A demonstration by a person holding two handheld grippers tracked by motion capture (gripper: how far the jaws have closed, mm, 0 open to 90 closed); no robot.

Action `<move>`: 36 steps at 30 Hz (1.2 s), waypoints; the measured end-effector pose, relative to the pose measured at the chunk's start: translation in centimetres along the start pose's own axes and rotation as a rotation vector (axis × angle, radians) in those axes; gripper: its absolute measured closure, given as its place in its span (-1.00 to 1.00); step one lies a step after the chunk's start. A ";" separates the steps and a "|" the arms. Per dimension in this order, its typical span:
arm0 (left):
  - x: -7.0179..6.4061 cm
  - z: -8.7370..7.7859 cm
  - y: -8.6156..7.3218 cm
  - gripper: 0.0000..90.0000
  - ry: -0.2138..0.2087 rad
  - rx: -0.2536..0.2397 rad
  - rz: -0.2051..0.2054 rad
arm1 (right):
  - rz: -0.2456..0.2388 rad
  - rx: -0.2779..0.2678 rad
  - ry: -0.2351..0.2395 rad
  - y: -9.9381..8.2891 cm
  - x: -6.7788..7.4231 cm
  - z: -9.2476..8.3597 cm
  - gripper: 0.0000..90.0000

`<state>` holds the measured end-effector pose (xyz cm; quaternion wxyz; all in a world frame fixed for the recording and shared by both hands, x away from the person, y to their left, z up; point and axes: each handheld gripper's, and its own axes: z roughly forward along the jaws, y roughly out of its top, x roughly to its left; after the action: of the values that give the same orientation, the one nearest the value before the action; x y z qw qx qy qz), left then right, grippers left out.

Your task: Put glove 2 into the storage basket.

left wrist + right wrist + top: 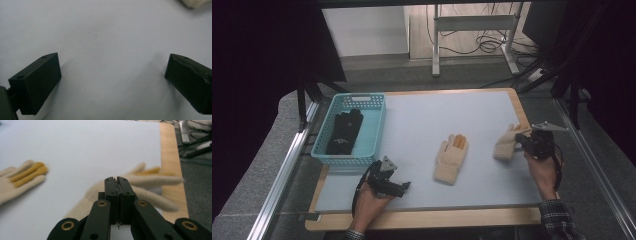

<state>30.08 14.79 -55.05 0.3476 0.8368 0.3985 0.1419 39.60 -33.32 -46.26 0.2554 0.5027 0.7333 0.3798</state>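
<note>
At mat's right edge: beige glove [507,144] pinched in right gripper [523,141] (jaws closed).

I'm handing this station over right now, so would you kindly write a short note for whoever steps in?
Right tool: shut on the beige glove at the table's right edge, pinching its fabric; the glove looks partly lifted.
Left tool: open and holding nothing, resting on the mat at the near left.
Second beige glove: flat on the mat's middle, untouched.
Teal basket: at the far left, with a black glove already inside.
Done: black glove binned, first beige glove gripped.
Left, probably: carry the gripped glove to the basket, then fetch the middle one.
</note>
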 end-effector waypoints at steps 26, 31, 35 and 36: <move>0.0 0.0 0.0 -0.98 0.000 0.002 0.003 | -0.133 0.077 0.137 4.3 5.1 7.3 0.41; 0.0 0.0 0.0 -0.98 0.000 0.002 0.003 | -0.136 0.103 0.164 2.9 3.8 8.1 0.19; 0.0 0.0 0.0 -0.98 0.000 0.002 0.003 | -0.183 0.107 0.178 1.8 3.7 8.6 0.01; 0.0 0.0 0.0 -0.98 0.000 0.002 0.003 | -0.184 0.107 0.181 1.6 3.6 8.7 -0.01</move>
<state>30.08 14.82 -55.04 0.3466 0.8378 0.3973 0.1421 45.74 -26.98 -49.96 0.1947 0.4099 0.8156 0.3591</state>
